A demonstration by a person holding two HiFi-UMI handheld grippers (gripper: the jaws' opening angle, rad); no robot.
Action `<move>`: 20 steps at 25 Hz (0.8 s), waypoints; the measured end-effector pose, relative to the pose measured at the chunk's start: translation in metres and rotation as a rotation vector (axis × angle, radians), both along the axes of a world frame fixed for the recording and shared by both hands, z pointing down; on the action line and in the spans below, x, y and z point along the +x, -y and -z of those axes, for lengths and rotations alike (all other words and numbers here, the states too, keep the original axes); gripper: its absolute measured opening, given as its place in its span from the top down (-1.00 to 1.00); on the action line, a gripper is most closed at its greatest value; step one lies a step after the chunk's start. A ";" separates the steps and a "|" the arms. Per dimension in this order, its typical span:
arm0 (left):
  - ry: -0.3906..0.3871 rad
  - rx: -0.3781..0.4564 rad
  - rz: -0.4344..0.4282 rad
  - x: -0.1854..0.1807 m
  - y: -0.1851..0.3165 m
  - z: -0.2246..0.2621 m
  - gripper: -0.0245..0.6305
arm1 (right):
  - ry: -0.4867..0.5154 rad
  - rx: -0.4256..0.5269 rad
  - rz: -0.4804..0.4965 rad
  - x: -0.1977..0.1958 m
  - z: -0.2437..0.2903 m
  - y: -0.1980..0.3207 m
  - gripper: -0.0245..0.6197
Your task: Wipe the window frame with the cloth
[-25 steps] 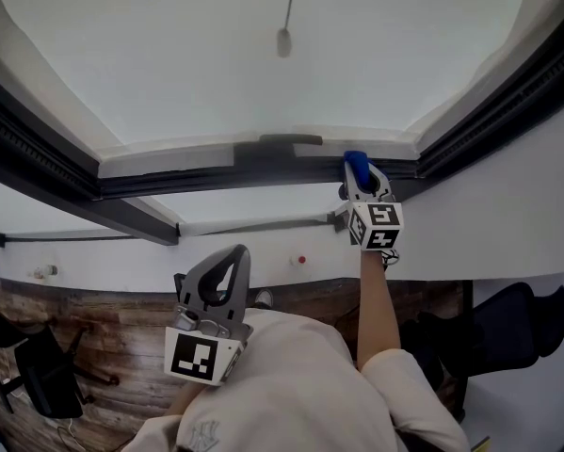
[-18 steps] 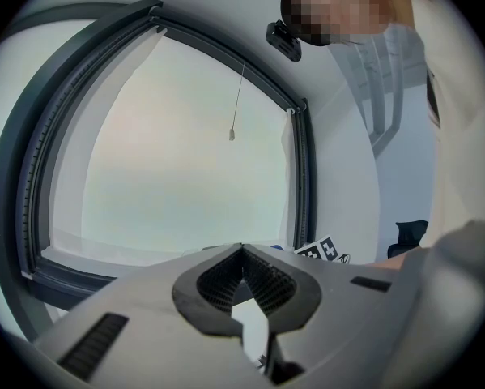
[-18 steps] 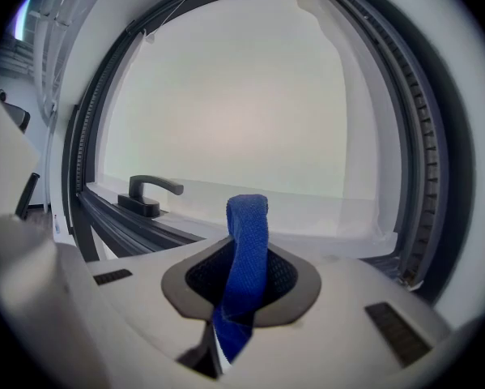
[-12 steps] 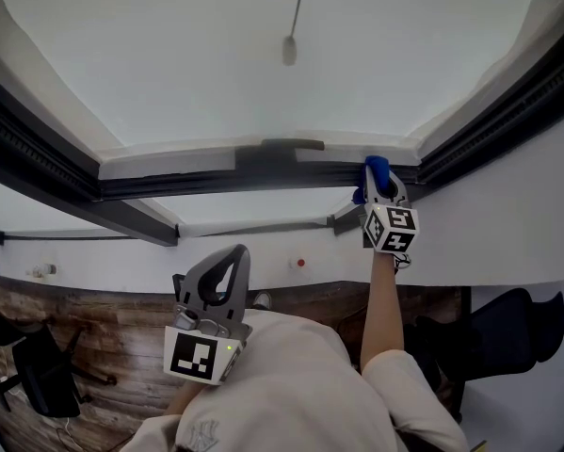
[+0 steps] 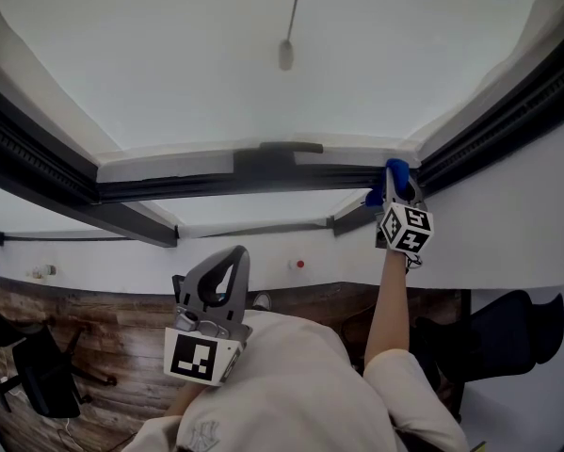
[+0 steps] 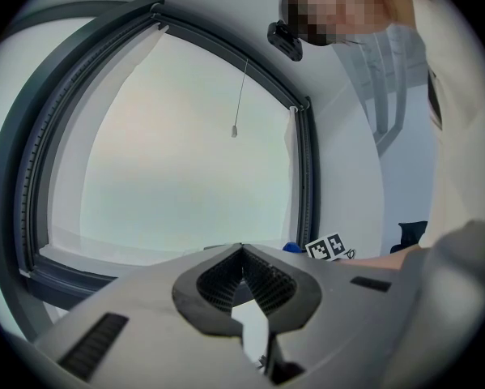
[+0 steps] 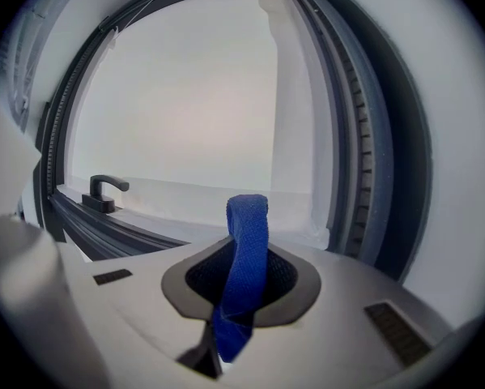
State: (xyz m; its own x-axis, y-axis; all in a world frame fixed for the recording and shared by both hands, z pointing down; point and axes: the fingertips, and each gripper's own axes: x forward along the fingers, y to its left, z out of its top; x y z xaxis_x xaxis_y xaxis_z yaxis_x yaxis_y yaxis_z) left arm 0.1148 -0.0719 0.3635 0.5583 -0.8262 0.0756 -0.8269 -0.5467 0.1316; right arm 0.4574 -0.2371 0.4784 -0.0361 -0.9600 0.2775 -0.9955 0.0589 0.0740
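A blue cloth [image 7: 246, 254] sticks up from between the jaws of my right gripper [image 7: 244, 217], which is shut on it. In the head view the right gripper [image 5: 395, 179] presses the blue cloth [image 5: 395, 169] against the dark window frame [image 5: 206, 185] near its right corner, where the bottom rail meets the right rail [image 5: 507, 121]. My left gripper [image 5: 227, 264] hangs low by the person's chest, away from the frame, jaws shut with nothing between them. The left gripper view shows the window frame [image 6: 309, 177] and the right gripper's marker cube [image 6: 327, 247] far off.
A dark window handle [image 7: 104, 191] sits on the bottom rail at the left in the right gripper view. A blind cord with a weight [image 5: 285, 53] hangs before the glass. A white sill [image 5: 263, 215] runs below the frame. Black chairs [image 5: 507, 332] stand on the wooden floor [image 5: 93, 347].
My right gripper has slid the cloth to the right along the bottom rail, into the right corner. The left gripper has stayed where it was.
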 end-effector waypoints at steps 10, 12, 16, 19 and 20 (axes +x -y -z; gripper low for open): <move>-0.004 -0.004 -0.004 0.003 0.004 0.001 0.90 | -0.008 -0.016 -0.082 0.045 0.000 0.001 0.74; -0.004 -0.005 -0.001 0.002 0.004 0.001 0.90 | -0.005 -0.015 -0.086 0.048 0.000 0.001 0.74; -0.003 -0.002 -0.001 0.000 0.002 0.002 0.90 | 0.027 -0.009 -0.110 0.057 0.000 0.001 0.74; 0.000 0.002 0.004 -0.004 0.001 0.003 0.90 | 0.023 -0.018 -0.111 0.059 -0.001 0.003 0.74; 0.002 0.004 0.007 -0.006 0.000 0.003 0.90 | 0.023 -0.018 -0.113 0.061 -0.002 0.003 0.74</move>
State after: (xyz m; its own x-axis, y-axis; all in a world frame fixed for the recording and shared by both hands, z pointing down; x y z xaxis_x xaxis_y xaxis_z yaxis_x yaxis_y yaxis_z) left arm 0.1084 -0.0718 0.3606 0.5525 -0.8303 0.0732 -0.8308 -0.5416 0.1282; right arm 0.5180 -0.2400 0.4801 0.0655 -0.9531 0.2955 -0.9973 -0.0529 0.0505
